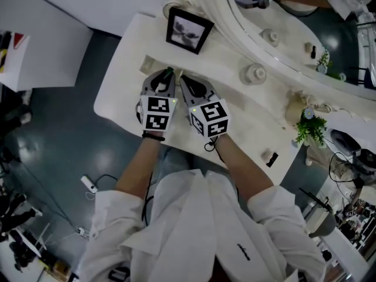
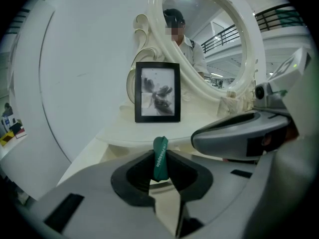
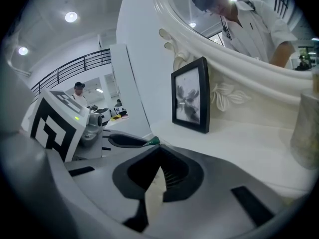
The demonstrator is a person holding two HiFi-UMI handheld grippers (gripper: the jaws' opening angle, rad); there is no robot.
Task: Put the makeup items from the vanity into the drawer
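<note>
Green tube (image 2: 160, 153) gripped by the left tool (image 2: 160, 166)
It stood upright in the jaws over the tabletop (image 1: 123, 93), facing the frame (image 1: 188, 30); the right tool (image 3: 158, 151), just beside, was closed and empty.

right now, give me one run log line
left gripper: shut on green tube | right gripper: shut, empty | both over vanity top, facing picture frame

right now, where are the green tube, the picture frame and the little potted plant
green tube (image 2: 160, 156): left gripper view, on its printed middle.
picture frame (image 2: 157, 91): left gripper view, on the centre of the picture inside it.
potted plant (image 1: 310, 127): head view, on its green leaves.
</note>
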